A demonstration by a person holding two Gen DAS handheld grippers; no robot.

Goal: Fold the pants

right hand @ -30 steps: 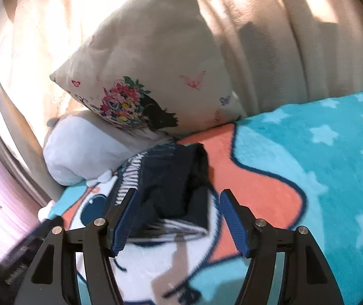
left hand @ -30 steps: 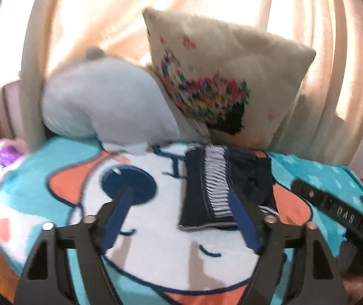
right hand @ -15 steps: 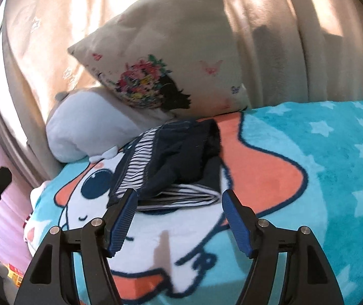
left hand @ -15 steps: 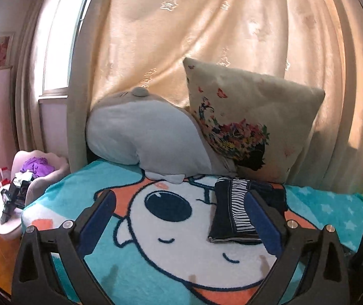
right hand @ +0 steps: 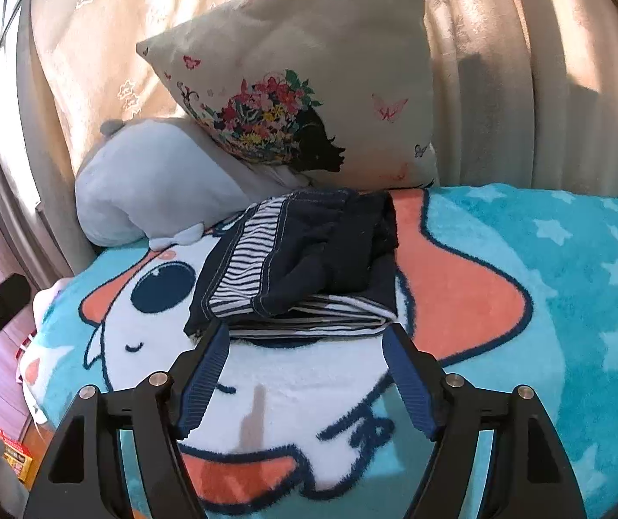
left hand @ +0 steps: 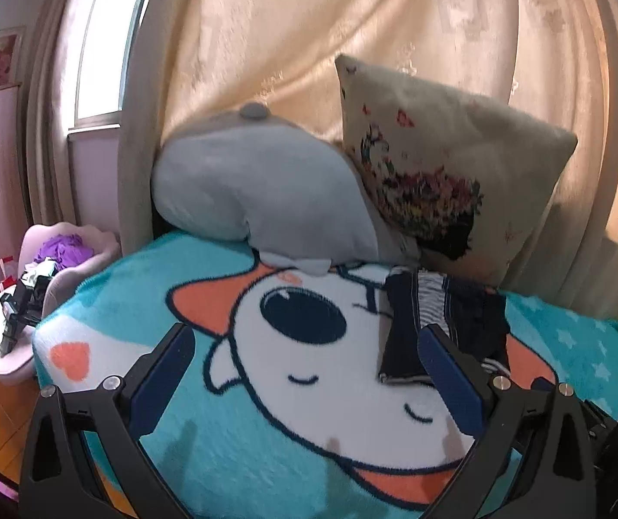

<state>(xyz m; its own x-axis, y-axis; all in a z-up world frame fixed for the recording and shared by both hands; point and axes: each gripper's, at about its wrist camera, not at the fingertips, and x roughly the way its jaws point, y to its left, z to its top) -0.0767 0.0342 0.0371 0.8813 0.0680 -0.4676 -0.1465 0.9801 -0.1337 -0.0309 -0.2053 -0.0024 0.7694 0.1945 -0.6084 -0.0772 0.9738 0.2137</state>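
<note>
Right wrist view: folded pants (right hand: 304,259) lie on blanket (right hand: 525,324), just beyond right gripper (right hand: 304,354), jaws spread, empty. Left gripper (left hand: 304,359) likewise spread; pants (left hand: 439,324) beyond its right finger.

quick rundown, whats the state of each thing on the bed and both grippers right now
pants: folded into a compact stack, lying on the blanket, not held
left gripper: open, empty
right gripper: open, empty, just short of the pants
flower pillow: propped upright against the curtain
grey plush: lying beside the pillow
blanket: spread flat
</note>
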